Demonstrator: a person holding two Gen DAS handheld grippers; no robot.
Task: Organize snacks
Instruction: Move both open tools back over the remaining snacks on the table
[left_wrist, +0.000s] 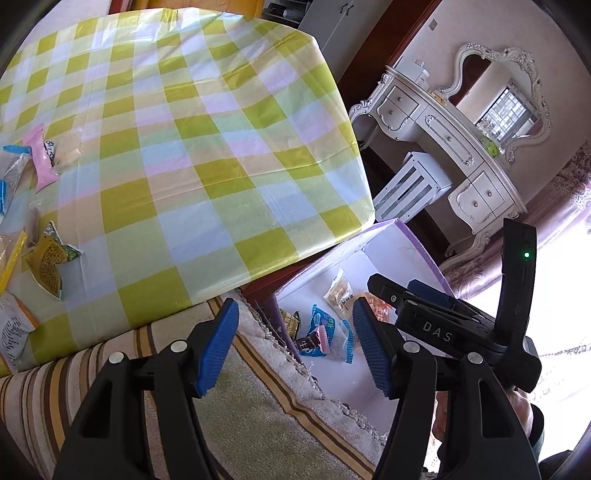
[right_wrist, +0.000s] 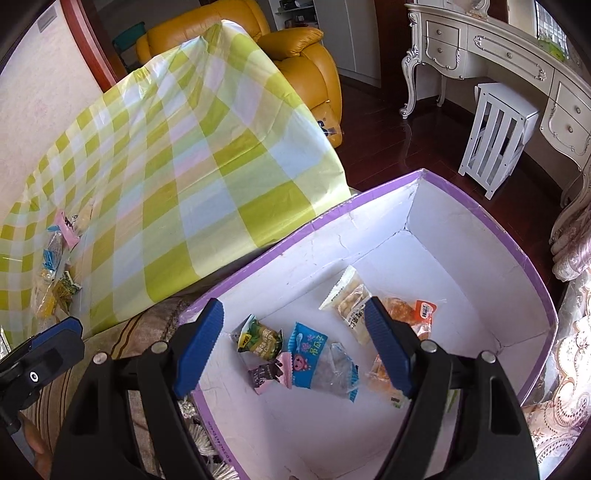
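A white box with a purple rim (right_wrist: 480, 221) stands beside the table and holds several snack packets: a green one (right_wrist: 258, 339), a blue one (right_wrist: 308, 354), a pale cracker pack (right_wrist: 351, 299) and an orange one (right_wrist: 424, 312). My right gripper (right_wrist: 293, 306) hangs open over the box with nothing between its pads. My left gripper (left_wrist: 291, 314) is also open and empty, above the box's near-left edge (left_wrist: 391, 236) and a striped cushion. More snacks lie on the checked tablecloth at the left: a pink packet (left_wrist: 40, 158) and a yellow one (left_wrist: 46, 266).
The green-checked table (left_wrist: 203, 147) fills the left. A striped towel-like cushion (left_wrist: 251, 424) lies under the left gripper. A white dressing table (left_wrist: 443, 140), a white slatted stool (right_wrist: 495, 140) and an orange armchair (right_wrist: 295, 48) stand beyond on dark wooden floor.
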